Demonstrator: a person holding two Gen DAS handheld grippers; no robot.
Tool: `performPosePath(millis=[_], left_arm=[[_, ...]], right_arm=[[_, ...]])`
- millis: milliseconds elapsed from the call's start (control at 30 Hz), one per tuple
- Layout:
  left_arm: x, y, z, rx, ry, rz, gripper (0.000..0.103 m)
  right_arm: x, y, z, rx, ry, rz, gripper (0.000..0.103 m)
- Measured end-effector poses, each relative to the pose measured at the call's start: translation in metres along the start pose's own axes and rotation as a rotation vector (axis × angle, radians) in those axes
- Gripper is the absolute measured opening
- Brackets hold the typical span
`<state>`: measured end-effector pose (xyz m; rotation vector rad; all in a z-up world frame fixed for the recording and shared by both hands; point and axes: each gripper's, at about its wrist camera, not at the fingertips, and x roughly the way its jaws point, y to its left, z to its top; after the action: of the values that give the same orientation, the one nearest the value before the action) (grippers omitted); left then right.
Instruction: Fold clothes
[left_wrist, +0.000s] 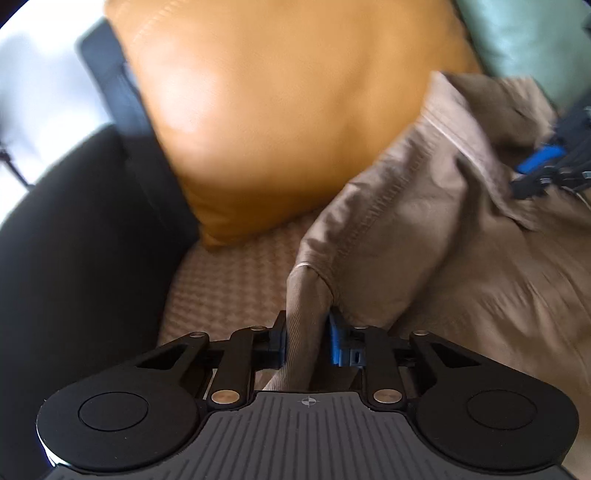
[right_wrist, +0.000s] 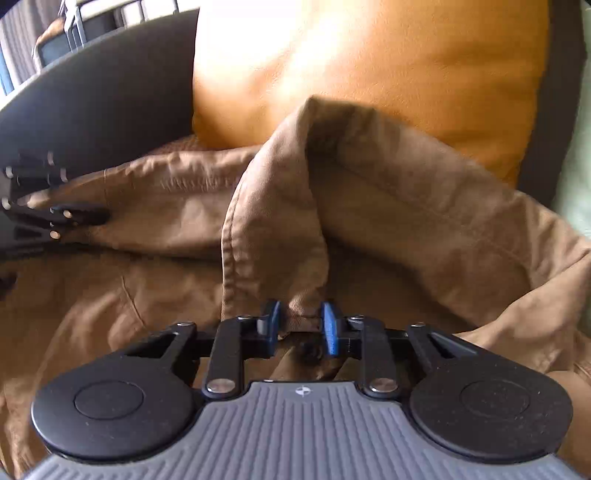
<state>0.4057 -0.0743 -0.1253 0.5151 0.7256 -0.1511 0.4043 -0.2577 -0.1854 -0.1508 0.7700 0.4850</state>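
Note:
A light brown garment (left_wrist: 424, 206) with stitched seams lies bunched on a sofa seat. My left gripper (left_wrist: 307, 339) is shut on a pinched fold of its edge, which rises between the blue pads. Far right in the left wrist view, the right gripper (left_wrist: 543, 166) shows blurred against the cloth. In the right wrist view the same brown garment (right_wrist: 388, 206) is lifted into a peaked fold, and my right gripper (right_wrist: 301, 326) is shut on a hemmed strip of it. The left gripper (right_wrist: 55, 218) appears at the left edge, gripping the cloth.
An orange leather cushion (left_wrist: 280, 110) leans at the back, right behind the garment. A dark sofa arm (left_wrist: 74, 258) curves on the left. A pale green cushion (left_wrist: 524, 40) sits at the far right. The seat has a woven tan cover (left_wrist: 229, 288).

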Motion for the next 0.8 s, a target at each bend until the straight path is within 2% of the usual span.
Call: performPosePath(millis=[133,233,333,433,467,500,533,567,600,700,800], left_arm=[[0.02,0.025,0.013,-0.159,0.022,0.028,0.017],[0.038,0.015,0.014,-0.133,0.052,0.083,0.017],[0.06,0.002,0.009,-0.109,0.092,0.144,0.017],[0.071,-0.006,0.002,-0.107,0.111,0.194,0.036],[0.069,-0.006,0.002,-0.107,0.111,0.21,0.052],[0.067,-0.005,0.001,-0.109,0.113,0.223,0.061],[0.061,0.0,0.002,-0.125,0.116,0.217,0.063],[0.05,0.008,0.003,-0.147,0.109,0.2,0.063],[0.038,0.016,0.004,-0.171,0.099,0.181,0.064],[-0.021,0.036,0.003,-0.208,0.012,0.159,0.07],[-0.09,0.05,-0.008,-0.196,-0.065,0.129,0.071]], right_arm=[[-0.015,-0.012,0.011,0.05,-0.058,0.006,0.009],[-0.024,-0.02,0.019,0.08,-0.096,0.005,0.009],[0.001,-0.018,0.012,0.051,-0.048,-0.063,0.009],[0.031,-0.018,-0.002,0.067,0.011,-0.109,0.01],[0.034,-0.016,-0.007,0.056,0.001,-0.13,0.012],[0.033,-0.014,-0.009,0.048,-0.013,-0.146,0.015],[0.032,-0.014,-0.01,0.043,-0.024,-0.163,0.029],[0.026,-0.015,-0.008,0.05,-0.021,-0.183,0.05],[0.016,-0.017,-0.006,0.055,-0.024,-0.203,0.057],[-0.046,-0.013,-0.012,0.09,-0.115,-0.181,0.058],[-0.116,-0.002,-0.023,0.13,-0.202,-0.122,0.06]])
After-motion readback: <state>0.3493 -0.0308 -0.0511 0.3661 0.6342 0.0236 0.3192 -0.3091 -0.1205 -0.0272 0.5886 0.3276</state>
